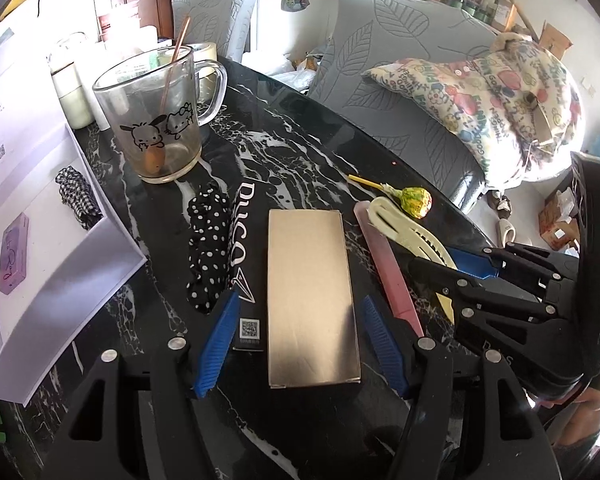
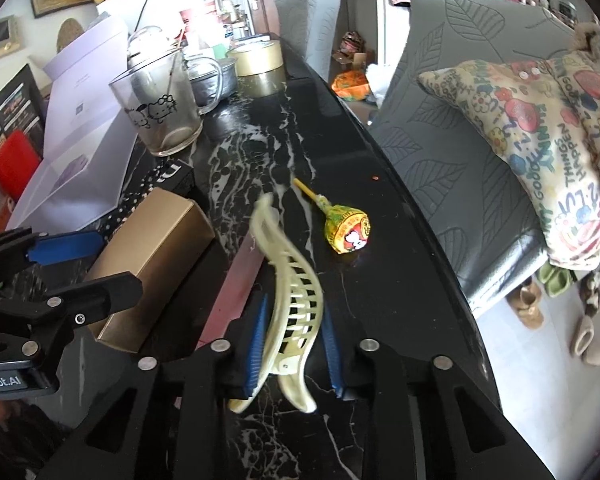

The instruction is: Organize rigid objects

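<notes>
A gold box (image 1: 312,300) lies on the black marble table (image 1: 284,152). My left gripper (image 1: 300,308) is open, its blue fingers on either side of the box without touching it. The box also shows in the right wrist view (image 2: 148,268). My right gripper (image 2: 294,316) is shut on a cream hair claw clip (image 2: 292,292), which also shows in the left wrist view (image 1: 404,228). A pink comb (image 1: 388,272) lies beside the clip. A yellow lollipop (image 2: 346,232) lies just beyond it.
A glass mug (image 1: 160,116) with a stirrer stands at the back left. A polka-dot scrunchie (image 1: 208,248) and a black Duco box (image 1: 240,264) lie left of the gold box. An open white box (image 1: 40,240) holds small items. Grey chairs (image 1: 400,92) stand past the table edge.
</notes>
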Tool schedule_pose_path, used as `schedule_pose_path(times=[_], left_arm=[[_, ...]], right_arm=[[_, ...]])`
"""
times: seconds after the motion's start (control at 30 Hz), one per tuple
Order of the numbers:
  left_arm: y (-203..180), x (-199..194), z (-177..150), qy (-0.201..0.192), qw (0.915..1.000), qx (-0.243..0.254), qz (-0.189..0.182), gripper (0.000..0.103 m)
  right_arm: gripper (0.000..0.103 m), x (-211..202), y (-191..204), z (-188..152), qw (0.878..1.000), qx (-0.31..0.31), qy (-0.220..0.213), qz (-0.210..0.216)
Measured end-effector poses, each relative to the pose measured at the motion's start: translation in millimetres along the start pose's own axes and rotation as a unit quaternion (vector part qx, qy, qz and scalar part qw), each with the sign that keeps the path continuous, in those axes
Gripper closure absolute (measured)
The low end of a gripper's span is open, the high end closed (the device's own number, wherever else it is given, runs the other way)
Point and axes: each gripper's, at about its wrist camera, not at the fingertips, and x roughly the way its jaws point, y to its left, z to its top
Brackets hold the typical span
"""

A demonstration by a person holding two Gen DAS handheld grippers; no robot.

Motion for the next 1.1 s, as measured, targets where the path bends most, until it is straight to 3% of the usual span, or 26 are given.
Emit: schedule_pose_path(times=[0.13, 0.17, 0.2, 0.23, 0.33, 0.47, 0.6, 0.77, 0.87, 1.1], left_arm=[[-5.1, -1.3, -3.0, 0.001, 1.0000, 0.006, -0.008, 0.039], [-6.8, -1.3, -4.1, 0.002, 0.9999, 0.008, -0.009, 0.043], [-8.8, -1.1, -4.8, 0.005, 0.9999, 0.010, -0.009, 0.055], [-11.2, -0.1, -5.6, 0.008, 0.9999, 0.013, 0.001, 0.056], [-11.4, 3.6, -5.4, 0.009, 0.9999, 0.010, 0.010, 0.057], [-3.2, 15.7, -4.6, 0.029, 0.9995, -0.014, -0.005, 0.057], [-5.8, 19.3, -2.7, 0.018, 0.9997, -0.015, -0.009, 0.057], [-17.3, 19.5, -5.2, 0.018, 0.9997, 0.017, 0.008, 0.059], [-24.4, 13.9, -15.0, 0.022, 0.9992, 0.034, -0.001, 0.059], [-30.7, -2.8, -42.8, 0.032, 0.9976, 0.060, -0.012, 0.059]], right_arm=[[0.080, -4.9, 0.4, -6.4, 1.000, -0.008, 0.000, -0.010], [0.080, -6.8, -0.3, -9.0, 1.000, -0.009, 0.000, -0.011], [0.080, -8.3, -0.8, -11.0, 1.000, -0.009, 0.000, -0.011], [0.080, -9.9, -1.7, -13.1, 1.000, -0.006, 0.000, -0.008], [0.080, -14.5, -6.5, -18.2, 1.000, 0.003, 0.001, 0.002], [0.080, -17.1, -6.9, -20.8, 1.000, 0.002, 0.002, -0.003], [0.080, -17.9, -5.5, -21.8, 1.000, -0.001, 0.001, -0.006], [0.081, -18.5, -4.7, -24.2, 1.000, -0.006, -0.005, -0.012], [0.081, -23.9, -2.3, -31.7, 0.999, -0.018, -0.014, -0.032], [0.081, -36.9, -0.7, -49.8, 0.999, -0.022, -0.003, -0.024]])
